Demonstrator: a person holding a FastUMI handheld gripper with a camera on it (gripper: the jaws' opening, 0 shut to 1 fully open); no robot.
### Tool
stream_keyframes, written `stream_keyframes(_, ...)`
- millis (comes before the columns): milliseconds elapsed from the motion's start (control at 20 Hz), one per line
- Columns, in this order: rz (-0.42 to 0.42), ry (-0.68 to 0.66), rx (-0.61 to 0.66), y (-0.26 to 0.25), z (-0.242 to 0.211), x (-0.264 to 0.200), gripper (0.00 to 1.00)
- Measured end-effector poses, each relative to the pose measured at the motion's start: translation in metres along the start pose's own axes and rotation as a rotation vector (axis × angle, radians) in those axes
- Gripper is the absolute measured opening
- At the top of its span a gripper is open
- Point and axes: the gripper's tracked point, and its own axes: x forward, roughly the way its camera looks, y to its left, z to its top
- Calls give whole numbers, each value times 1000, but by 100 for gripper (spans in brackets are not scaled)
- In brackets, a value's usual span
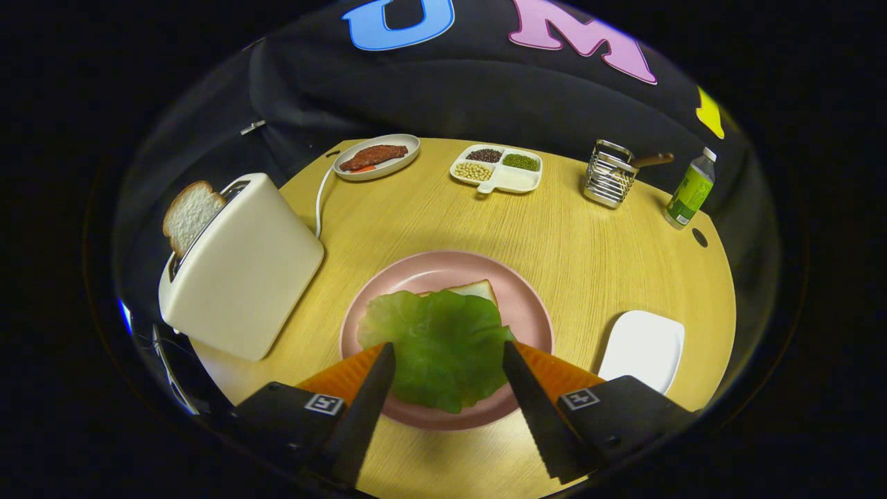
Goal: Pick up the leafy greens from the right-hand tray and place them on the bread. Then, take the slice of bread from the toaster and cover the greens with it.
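Oval meat dish, divided bean dish, wire rack, bottle along table's far edge.

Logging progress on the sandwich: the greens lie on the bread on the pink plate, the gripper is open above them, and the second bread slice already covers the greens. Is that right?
Not quite. The second bread slice does not cover the greens; it stands in the toaster. The rest holds: in the gripper view the greens lie on the bread on the pink plate, and the gripper is open above them.

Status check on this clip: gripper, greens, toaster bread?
Gripper open, fingers either side of the greens. Greens lying on the bread on the pink plate. Second slice up in the toaster; path looks clear.
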Motion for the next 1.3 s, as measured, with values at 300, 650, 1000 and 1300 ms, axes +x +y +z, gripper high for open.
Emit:
stream_keyframes(300, 13, -188, -60, 23, 48, -55, 99)
stream_keyframes(650, 109, -397, -131, 97, 115, -122, 99)
stream_keyframes(1000, 231, -492, -145, 173, 166, -155, 99)
stream_keyframes(1300, 299, -447, -220, 247, 165, -134, 99)
